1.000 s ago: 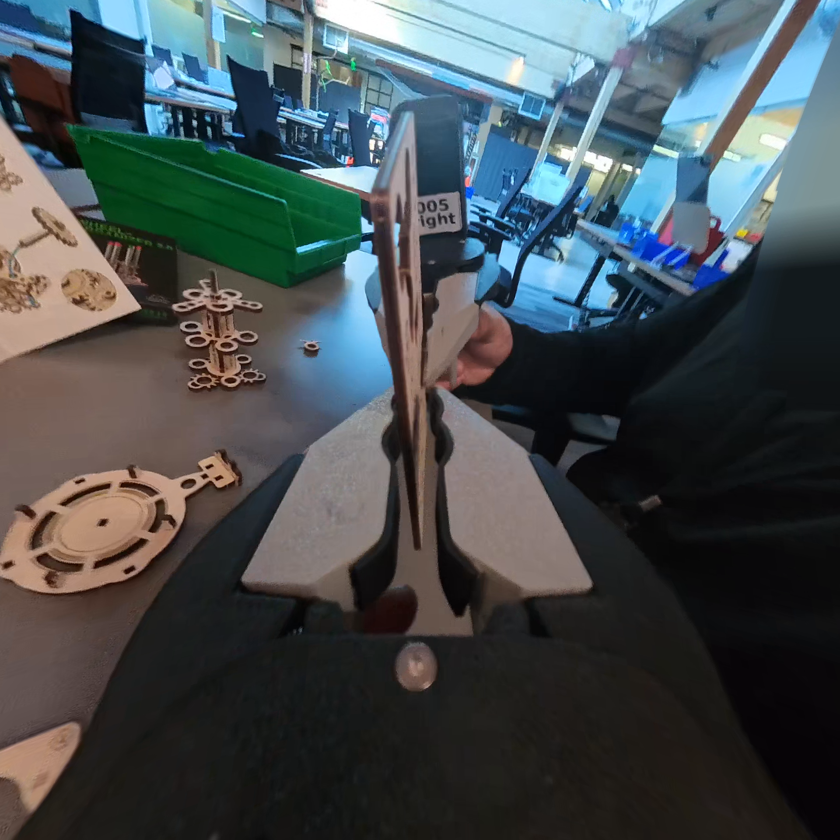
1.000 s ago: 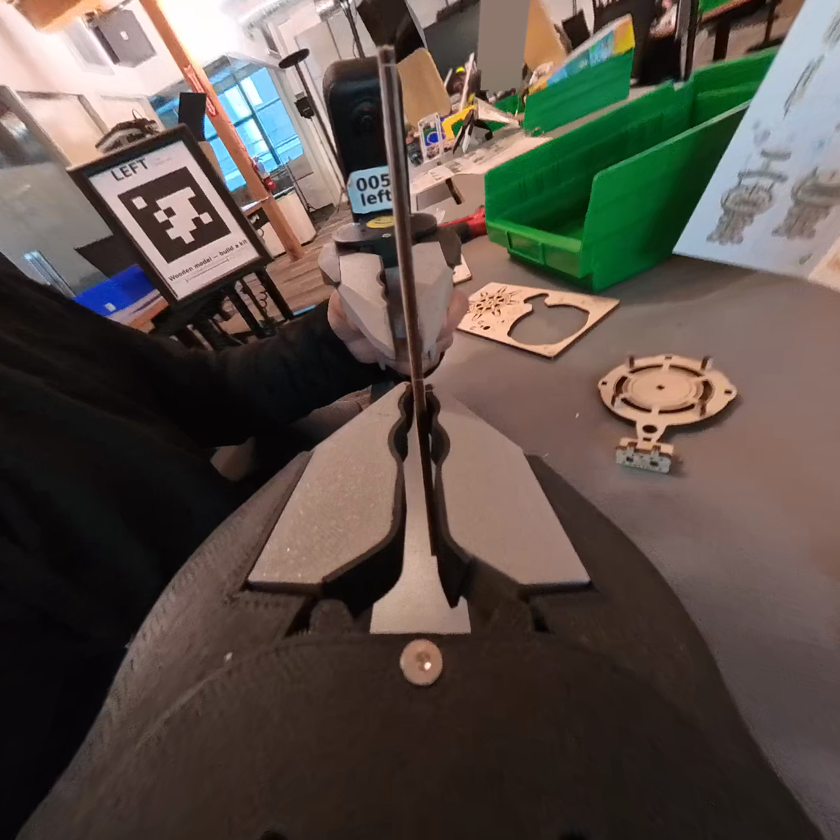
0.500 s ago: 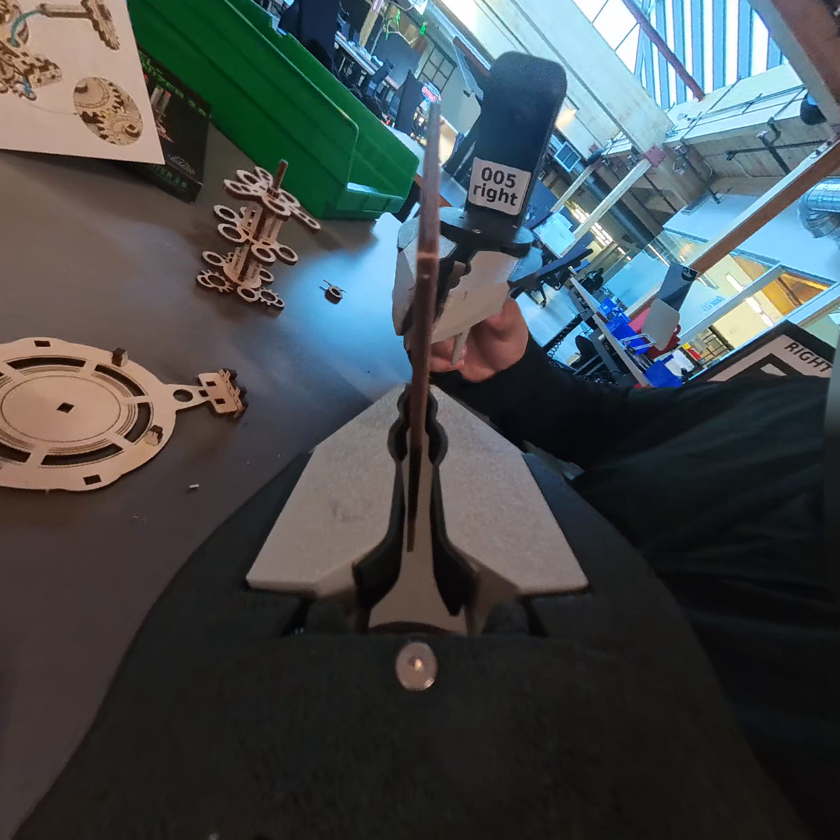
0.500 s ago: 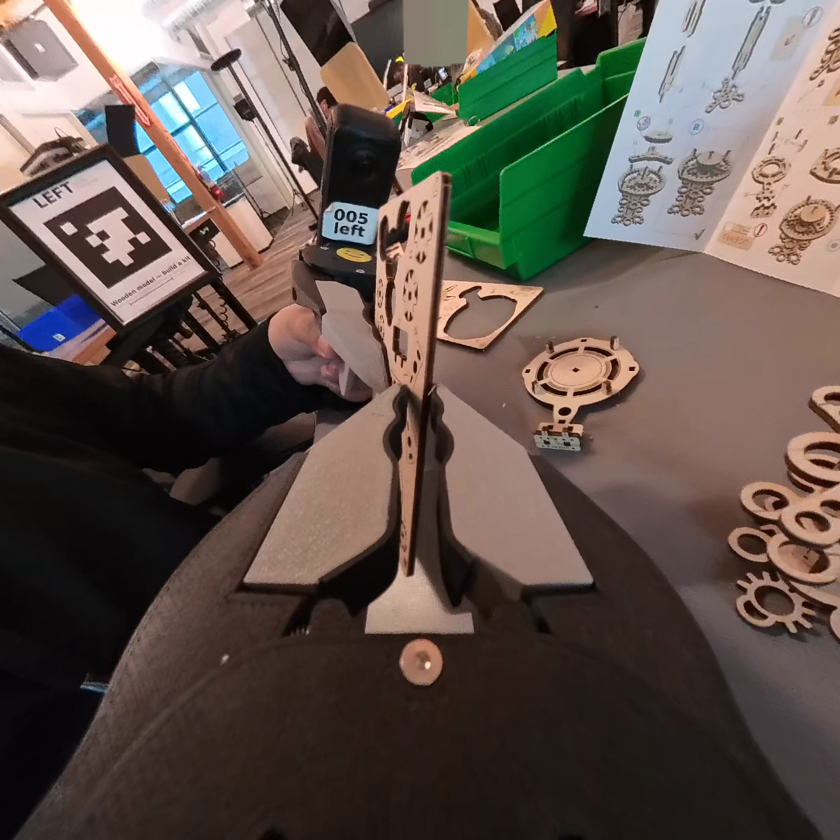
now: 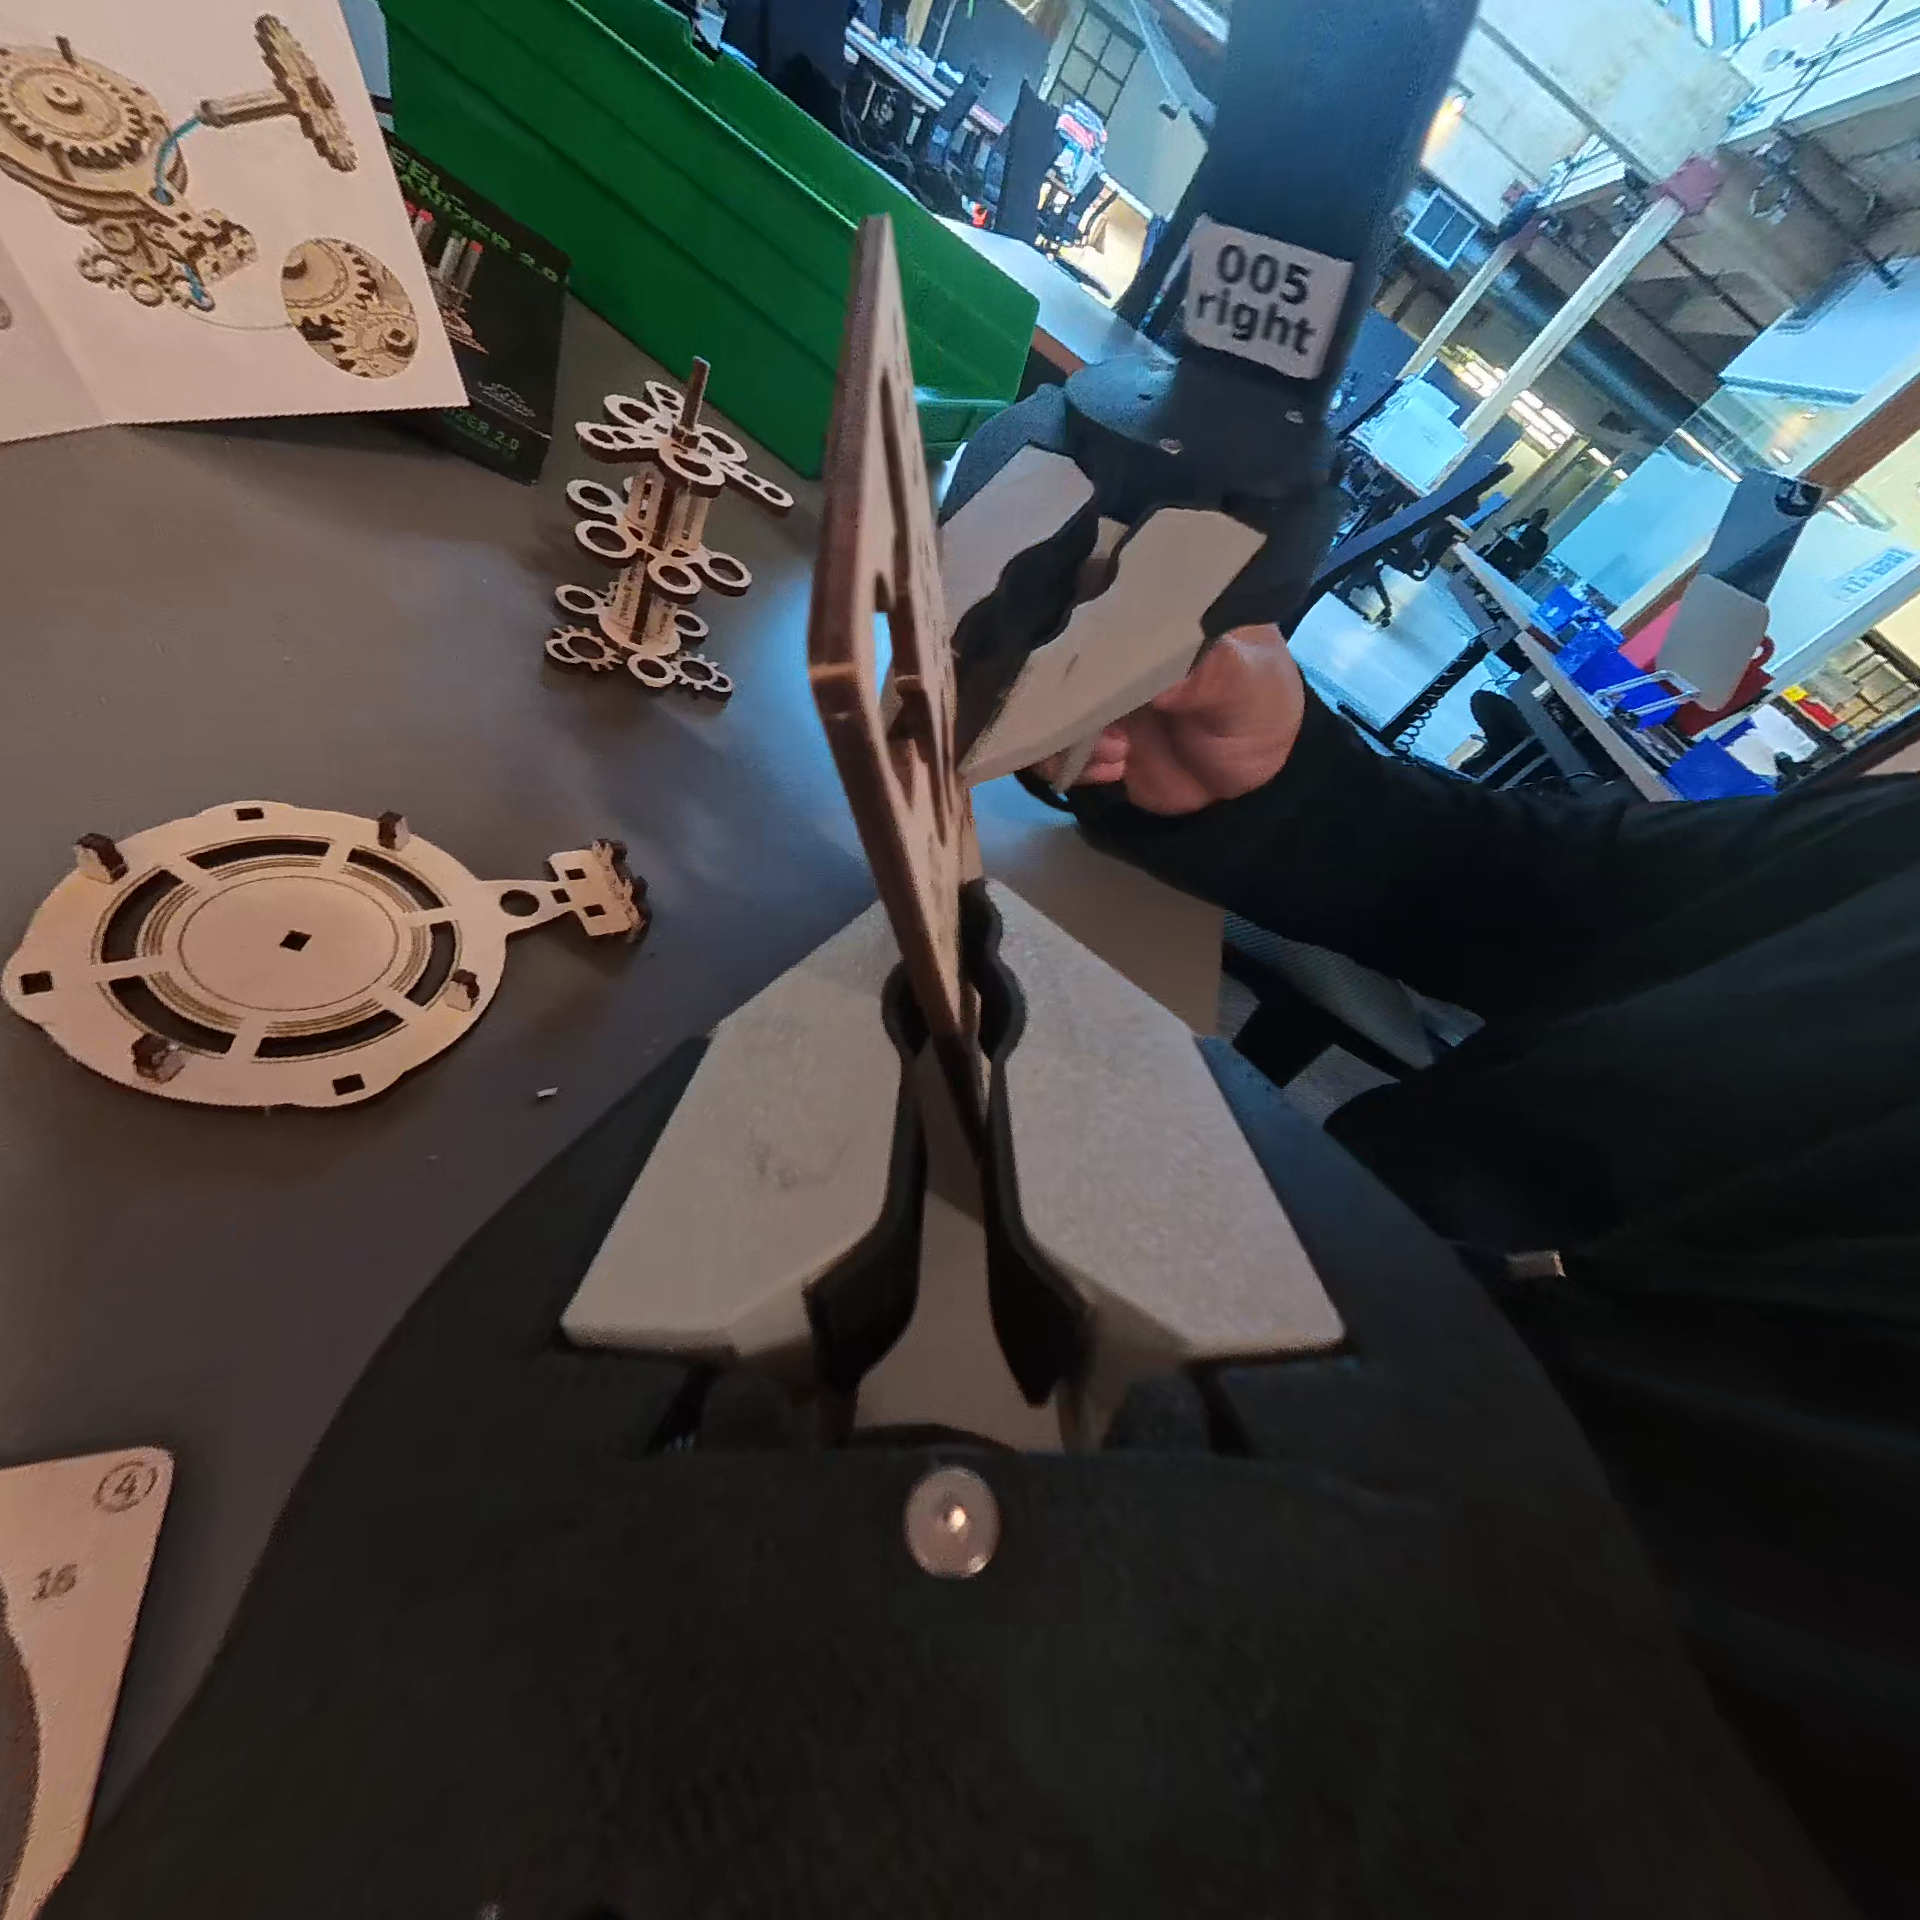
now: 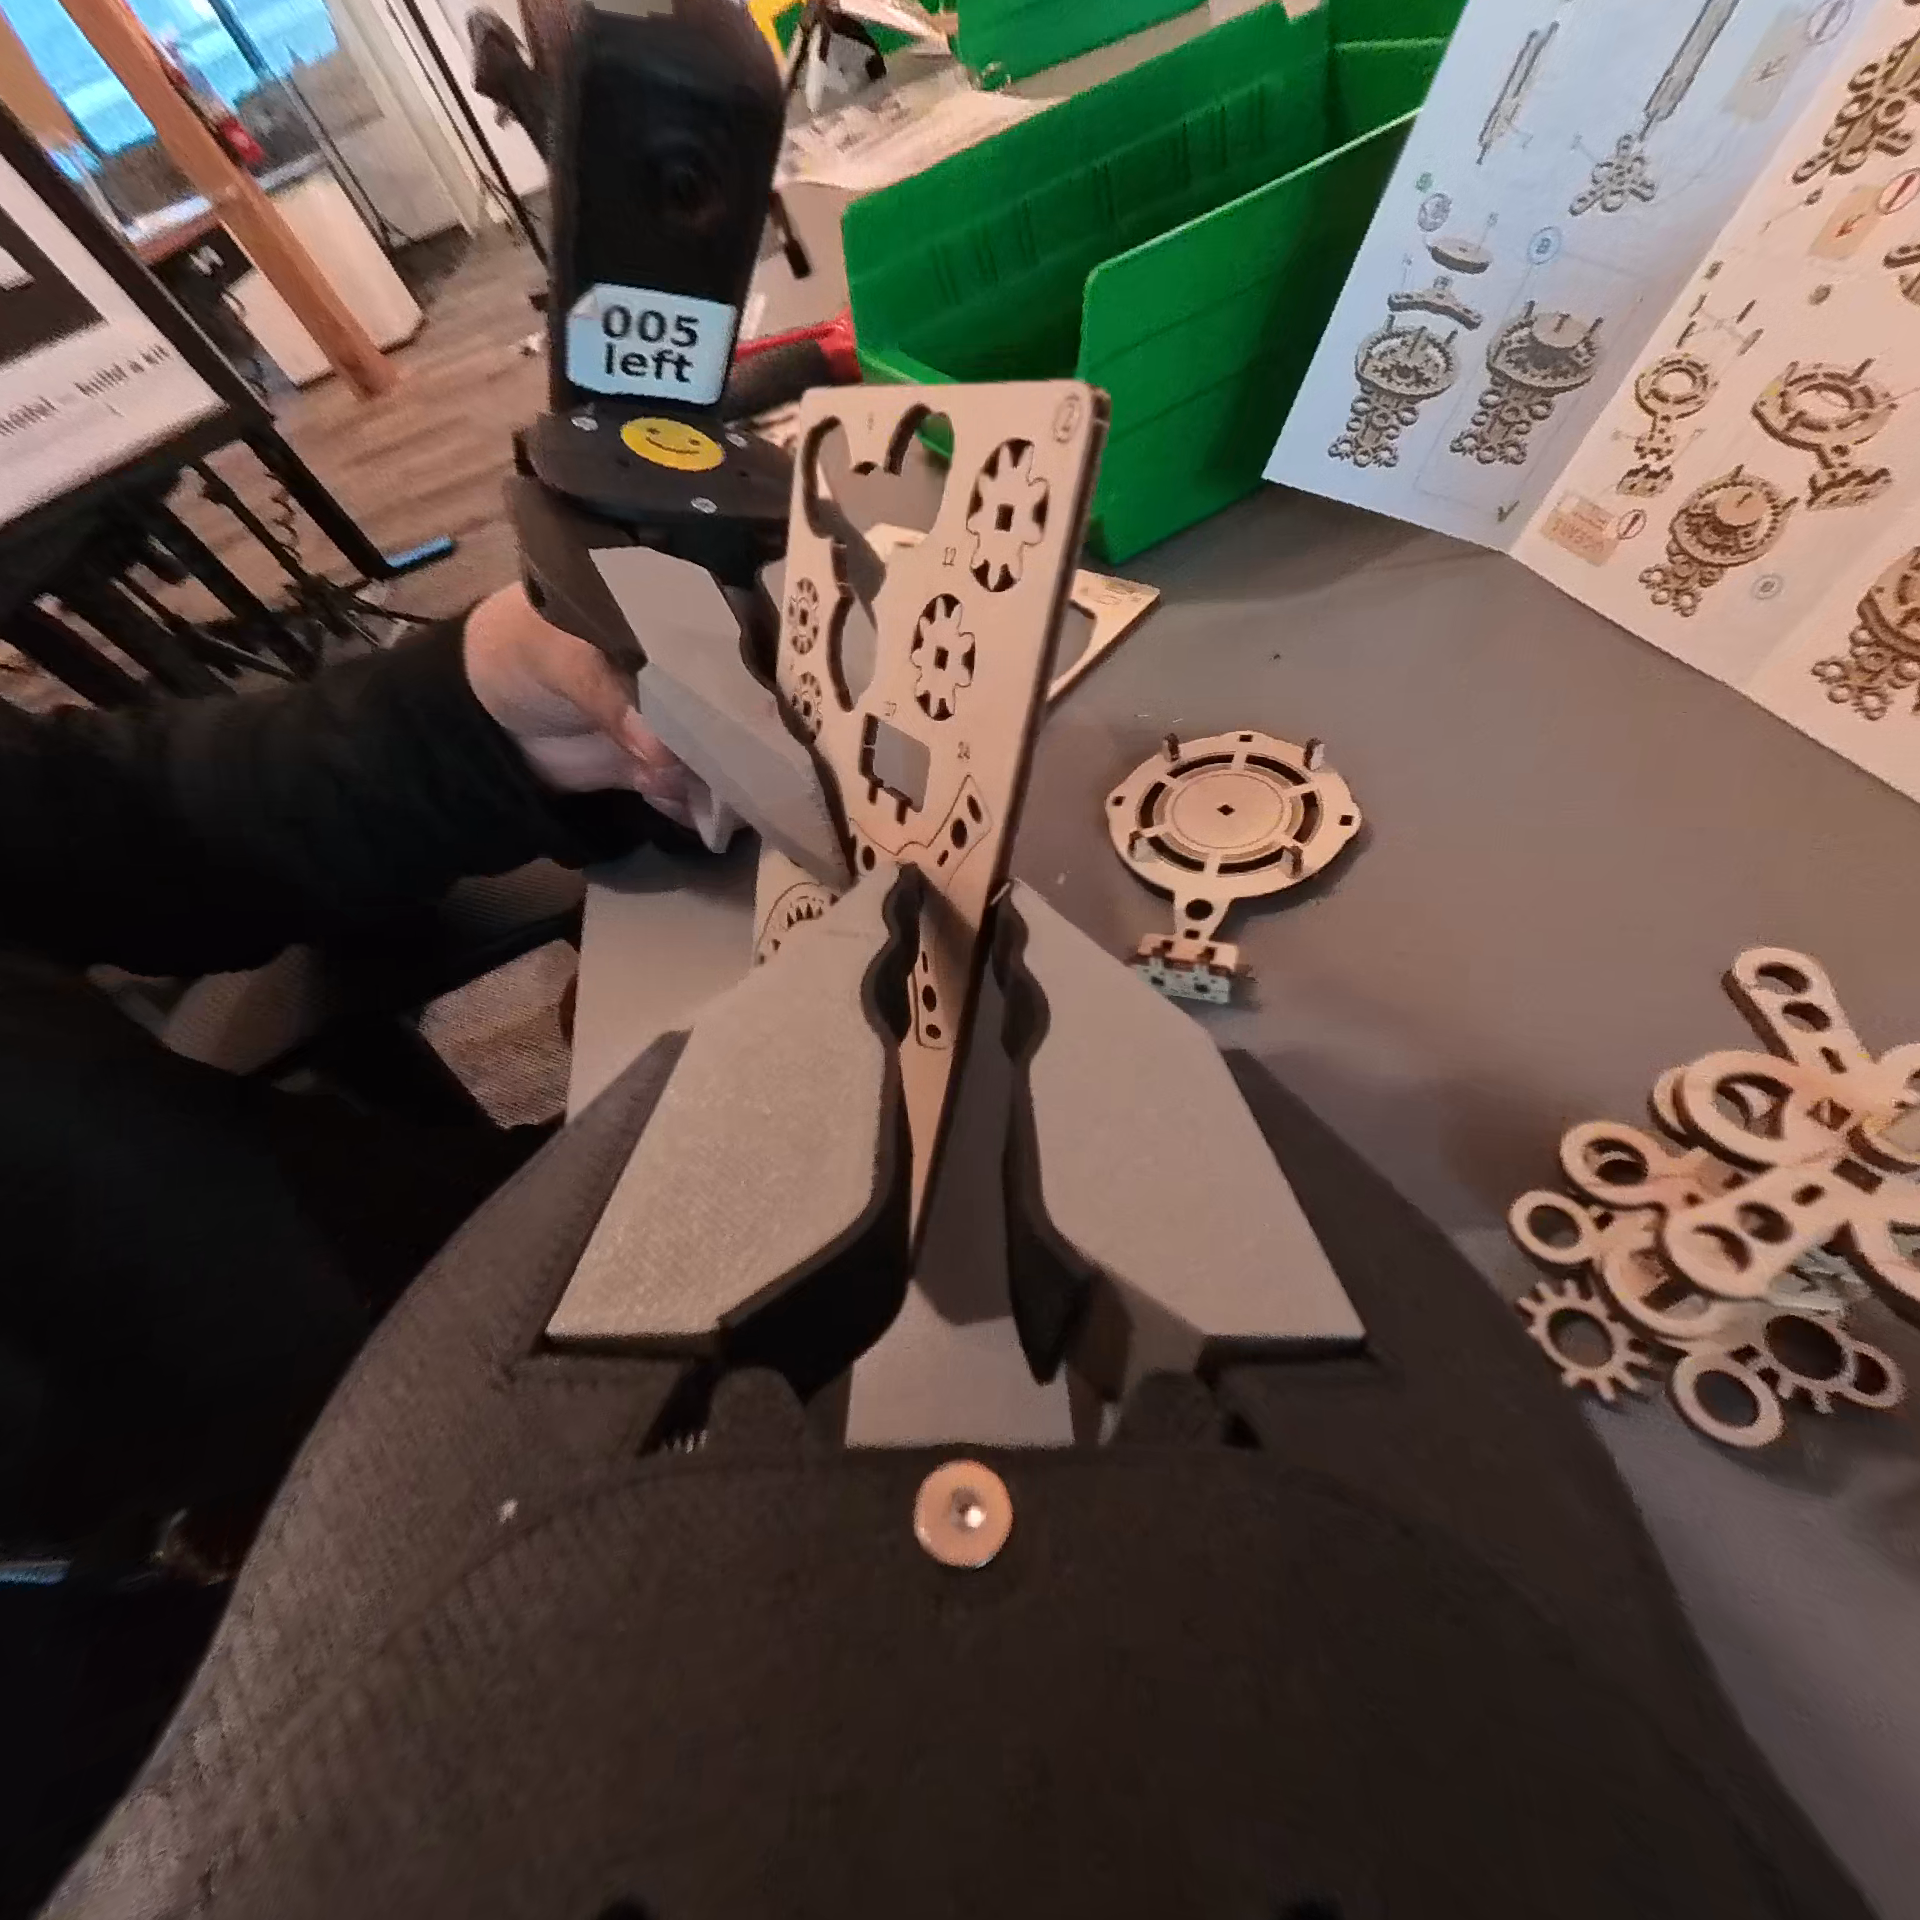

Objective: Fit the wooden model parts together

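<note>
A thin wooden sheet point(image 5: 894, 582) with gear-shaped cutouts stands upright between both grippers; its face shows in the right wrist view point(image 6: 966, 623). My left gripper point(image 5: 951, 997) is shut on its lower edge. My right gripper point(image 6: 940, 935) is shut on the same sheet from the opposite side, and its fingertips point(image 5: 987, 748) meet the sheet. A round slotted wooden base with a tab point(image 5: 260, 945) lies flat on the grey table point(image 5: 260, 644) and also shows in the right wrist view point(image 6: 1231, 821). A tower of wooden rings point(image 5: 660, 551) stands beyond it and also shows in the right wrist view point(image 6: 1745, 1195).
A green bin point(image 5: 675, 187) stands at the back, with an unfolded instruction sheet point(image 5: 187, 208) and a black box point(image 5: 488, 343) beside it. Another numbered wooden sheet point(image 5: 62, 1621) lies at the near left. An emptied sheet point(image 6: 1112, 613) lies behind the held one. A person's dark sleeves cross the table edge. Less than 4 cm separates the two grippers' tips.
Both grippers have swung with the sheet, which has turned from edge-on to showing its face in the right wrist view. The grippers now sit closer together and lower over the table.
</note>
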Tool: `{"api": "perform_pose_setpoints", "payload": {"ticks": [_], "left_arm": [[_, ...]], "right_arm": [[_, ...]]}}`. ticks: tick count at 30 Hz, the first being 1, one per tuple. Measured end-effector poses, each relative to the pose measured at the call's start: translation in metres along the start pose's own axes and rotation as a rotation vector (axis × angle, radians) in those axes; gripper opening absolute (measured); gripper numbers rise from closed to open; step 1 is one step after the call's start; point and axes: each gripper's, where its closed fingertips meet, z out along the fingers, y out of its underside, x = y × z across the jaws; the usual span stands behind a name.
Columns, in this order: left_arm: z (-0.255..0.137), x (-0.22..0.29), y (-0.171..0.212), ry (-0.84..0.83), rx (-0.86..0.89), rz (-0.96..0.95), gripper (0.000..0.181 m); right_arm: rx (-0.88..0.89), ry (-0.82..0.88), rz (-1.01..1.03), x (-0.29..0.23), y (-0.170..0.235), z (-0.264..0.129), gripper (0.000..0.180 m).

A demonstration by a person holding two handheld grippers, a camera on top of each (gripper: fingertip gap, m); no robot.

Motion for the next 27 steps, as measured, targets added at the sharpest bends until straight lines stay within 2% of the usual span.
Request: {"api": "perform_pose_setpoints", "payload": {"ticks": [3,4,7,10,13,16,18,20,22,24,27], "left_arm": [[0.005,-0.004,0.007,-0.056,-0.051,0.029,0.003],[0.005,-0.004,0.007,-0.076,-0.058,0.066,0.003],[0.000,0.002,-0.007,0.035,0.053,-0.042,0.000],[-0.001,-0.002,-0.006,0.043,0.037,-0.051,0.001],[-0.003,-0.005,-0.005,0.057,0.028,-0.092,0.001],[-0.005,-0.001,-0.007,0.101,0.042,-0.097,0.001],[-0.002,0.004,-0.003,0.103,0.015,-0.060,0.001],[-0.002,0.007,-0.002,0.109,0.005,-0.038,0.002],[-0.005,0.006,0.001,0.098,-0.006,-0.044,0.009],[-0.010,0.008,0.000,0.116,0.005,-0.043,0.001],[-0.009,0.009,0.005,0.096,-0.026,-0.013,0.001]], "right_arm": [[-0.097,0.179,-0.116,0.017,0.012,0.005,0.004],[-0.083,0.183,-0.135,0.016,0.009,0.004,0.004],[0.062,0.023,-0.032,0.003,-0.010,-0.003,0.004],[0.060,-0.011,0.007,0.004,-0.007,-0.002,0.005],[0.023,-0.014,-0.033,-0.001,-0.003,-0.001,0.021],[0.004,-0.013,-0.021,0.000,-0.001,0.007,0.025],[0.009,-0.076,0.025,-0.005,-0.001,0.010,0.029],[0.020,-0.155,0.068,-0.013,-0.003,0.009,0.014],[0.028,-0.135,0.061,-0.010,-0.003,0.005,0.005],[0.021,-0.091,0.037,-0.005,-0.001,0.002,0.005],[-0.015,-0.048,-0.005,-0.004,0.005,0.002,0.007]]}}
